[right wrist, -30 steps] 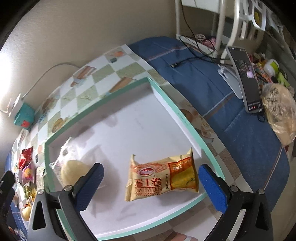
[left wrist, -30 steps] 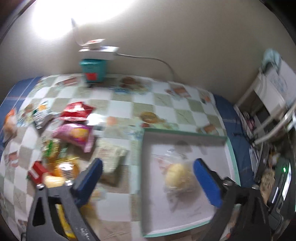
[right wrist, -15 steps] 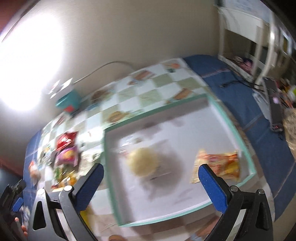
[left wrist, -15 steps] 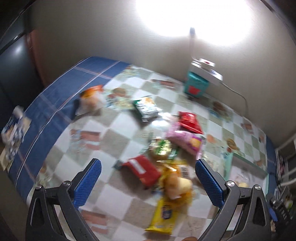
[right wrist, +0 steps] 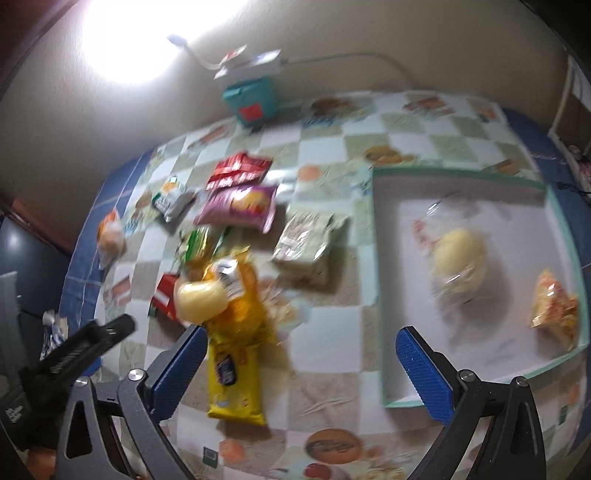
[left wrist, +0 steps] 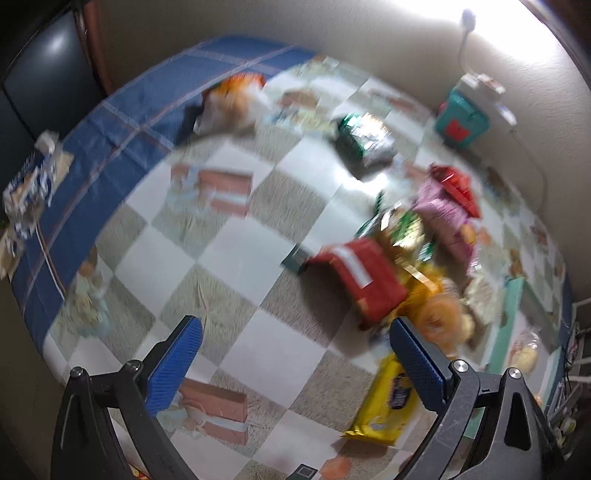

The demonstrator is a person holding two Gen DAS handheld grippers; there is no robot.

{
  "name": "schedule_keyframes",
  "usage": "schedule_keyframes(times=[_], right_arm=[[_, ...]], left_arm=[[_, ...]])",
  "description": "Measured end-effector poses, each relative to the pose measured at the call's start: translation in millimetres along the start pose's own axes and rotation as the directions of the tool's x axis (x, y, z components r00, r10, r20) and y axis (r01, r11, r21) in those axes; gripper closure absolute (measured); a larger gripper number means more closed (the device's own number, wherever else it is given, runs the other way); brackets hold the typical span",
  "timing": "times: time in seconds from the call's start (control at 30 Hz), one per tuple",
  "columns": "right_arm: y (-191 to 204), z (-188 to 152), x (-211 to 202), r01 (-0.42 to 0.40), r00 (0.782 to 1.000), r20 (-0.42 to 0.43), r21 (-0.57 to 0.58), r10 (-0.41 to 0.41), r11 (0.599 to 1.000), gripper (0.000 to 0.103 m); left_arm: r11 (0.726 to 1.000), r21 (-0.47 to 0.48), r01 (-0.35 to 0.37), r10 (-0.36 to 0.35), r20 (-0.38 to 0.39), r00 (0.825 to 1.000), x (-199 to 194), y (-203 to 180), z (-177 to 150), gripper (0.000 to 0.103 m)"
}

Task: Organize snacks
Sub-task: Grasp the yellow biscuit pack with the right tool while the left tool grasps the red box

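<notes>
- Since a second ago, the left wrist view has swung from the tray to the loose snack pile on the table (left wrist: 236, 254). The left claw (left wrist: 293, 354) hangs released and empty, near the red packet (left wrist: 364, 277) and yellow packet (left wrist: 388, 402); both look light, crinkly and slippery, best pinched across a flat edge.
- From the right wrist view, the right claw (right wrist: 301, 363) is released too, between pile and tray (right wrist: 461, 171), where the soft bagged bun (right wrist: 458, 258) lies.

Beige wall (right wrist: 369, 29), bright lamp glare (right wrist: 125, 37), checkered tablecloth (left wrist: 236, 258).
</notes>
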State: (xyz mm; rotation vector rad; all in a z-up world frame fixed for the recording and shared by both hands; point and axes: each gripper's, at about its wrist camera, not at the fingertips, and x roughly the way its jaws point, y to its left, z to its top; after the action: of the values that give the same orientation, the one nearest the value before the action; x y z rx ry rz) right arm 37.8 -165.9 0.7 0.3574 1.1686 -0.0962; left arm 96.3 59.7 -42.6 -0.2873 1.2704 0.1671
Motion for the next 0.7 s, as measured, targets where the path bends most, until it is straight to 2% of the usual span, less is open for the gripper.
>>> schedule_keyframes(times=[0.1, 0.27, 0.4, 0.7], right_arm=[[6.9, -6.4, 16.2, 0.000, 0.999, -0.047, -0.004, 0.000, 1.000, 0.000], [16.3, -18.7, 47.3, 0.014, 0.990, -0.142, -0.025, -0.018, 1.000, 0.000], [25.3, -25.0, 61.9, 0.006, 0.983, -0.186, -0.043, -0.014, 0.999, 0.000], [53.1, -39.5, 91.2, 0.041, 0.972, -0.223, -0.147, -0.074, 0.988, 0.000]], left_arm=[[0.999, -0.033, 0.008, -0.010, -0.066, 0.998, 16.4, 4.5, -2.6, 0.002], [0.998, -0.059, -0.019, 0.013, -0.098, 0.995, 29.2, 9.5, -1.8, 0.002], [0.996, -0.087, -0.021, 0.012, -0.102, 0.995, 32.5, 15.9, 1.7, 0.002], [0.992, -0.124, 0.008, -0.020, -0.092, 0.996, 31.0, 24.1, 8.9, 0.002]])
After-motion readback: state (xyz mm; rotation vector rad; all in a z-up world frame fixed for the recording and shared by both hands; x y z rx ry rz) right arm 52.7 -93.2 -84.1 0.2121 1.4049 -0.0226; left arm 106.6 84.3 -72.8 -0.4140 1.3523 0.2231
